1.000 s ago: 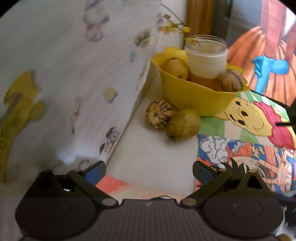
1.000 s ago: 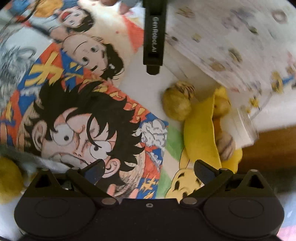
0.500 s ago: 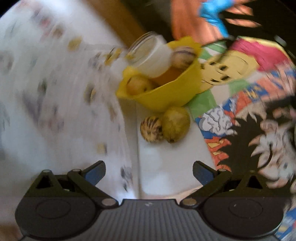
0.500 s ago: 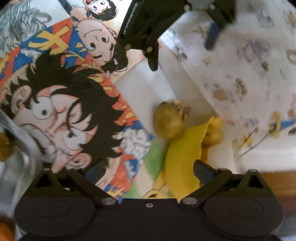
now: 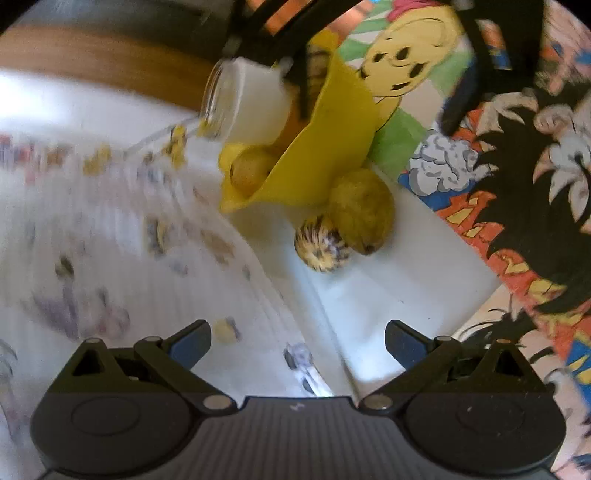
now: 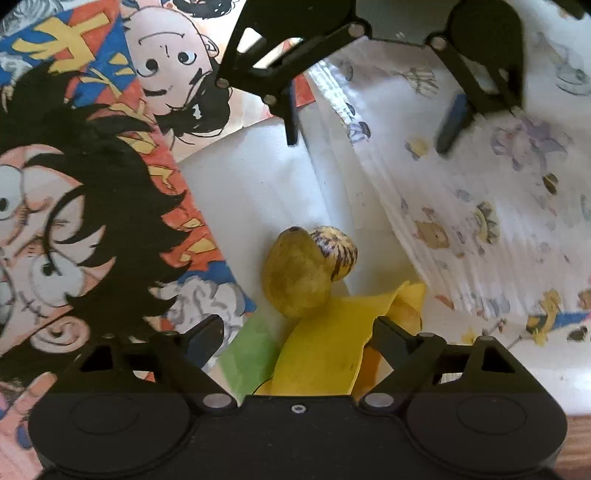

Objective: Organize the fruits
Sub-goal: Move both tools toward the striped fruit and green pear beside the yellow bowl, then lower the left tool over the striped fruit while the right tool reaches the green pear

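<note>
Your right gripper (image 6: 291, 334), jaws apart but just closing in with nothing gripped, sits nearer the green fruit (image 6: 295, 273) lying straight ahead, touching the yellow bowl (image 6: 325, 354); left gripper (image 5: 297, 341) hangs open farther back.

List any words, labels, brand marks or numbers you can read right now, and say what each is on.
No word, number or brand is legible in either view.
Cartoon cloth: its yellow lettering-like strokes are cut off and unreadable.
Jar: blurred, no label text visible.
White printed sheet: small pictures only, no text.
</note>
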The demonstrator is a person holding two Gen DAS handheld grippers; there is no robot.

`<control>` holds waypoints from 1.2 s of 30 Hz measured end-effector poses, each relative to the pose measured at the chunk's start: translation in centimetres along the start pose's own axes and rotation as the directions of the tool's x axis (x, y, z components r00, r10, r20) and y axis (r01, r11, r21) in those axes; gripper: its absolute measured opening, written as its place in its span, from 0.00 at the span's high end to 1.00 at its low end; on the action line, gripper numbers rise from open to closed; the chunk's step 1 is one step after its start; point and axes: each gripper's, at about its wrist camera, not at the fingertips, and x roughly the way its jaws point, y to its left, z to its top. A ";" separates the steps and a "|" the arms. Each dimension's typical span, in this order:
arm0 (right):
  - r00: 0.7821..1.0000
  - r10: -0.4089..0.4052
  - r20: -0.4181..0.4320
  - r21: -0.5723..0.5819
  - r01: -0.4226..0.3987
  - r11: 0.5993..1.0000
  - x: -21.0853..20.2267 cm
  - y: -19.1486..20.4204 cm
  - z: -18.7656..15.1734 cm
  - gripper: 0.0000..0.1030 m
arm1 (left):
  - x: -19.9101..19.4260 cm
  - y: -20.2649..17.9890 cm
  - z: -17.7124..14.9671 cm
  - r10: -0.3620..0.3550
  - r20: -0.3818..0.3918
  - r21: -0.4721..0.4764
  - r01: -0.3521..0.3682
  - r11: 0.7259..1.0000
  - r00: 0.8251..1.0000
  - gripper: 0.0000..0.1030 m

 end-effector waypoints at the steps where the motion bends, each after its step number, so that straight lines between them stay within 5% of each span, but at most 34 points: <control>1: 1.000 -0.001 0.001 -0.006 0.001 1.000 0.3 -0.1 0.1 0.15 | 0.1 -0.3 0.0 0.021 0.021 0.038 -0.022 0.999 1.000 0.01; 9: 1.000 -0.019 0.000 -0.114 0.019 0.993 1.9 0.4 0.8 0.18 | 2.8 -1.9 0.1 0.113 0.052 0.236 -0.123 0.964 0.992 0.01; 17: 0.999 -0.022 -0.024 -0.155 0.018 0.988 4.0 0.4 1.3 0.20 | 3.9 -3.1 -0.6 0.143 0.094 0.329 -0.166 0.929 0.985 0.01; 24: 1.000 -0.001 -0.007 -0.182 0.000 0.983 5.6 0.3 1.5 0.26 | 4.6 -3.7 -0.1 0.136 0.142 0.366 -0.180 0.913 0.981 0.01; 30: 1.000 0.014 0.011 -0.202 -0.011 0.979 6.2 0.5 1.2 0.29 | 5.8 -3.1 0.7 0.126 0.122 0.345 -0.161 0.925 0.985 0.02; 34: 1.000 0.029 -0.005 -0.214 -0.030 0.976 6.5 0.8 0.8 0.45 | 6.4 -3.2 0.8 0.111 0.121 0.362 -0.148 0.920 0.986 0.02; 36: 1.000 0.025 -0.005 -0.227 -0.025 0.974 6.6 1.0 0.5 0.45 | 6.1 -3.6 0.6 0.107 0.124 0.375 -0.146 0.916 0.987 0.02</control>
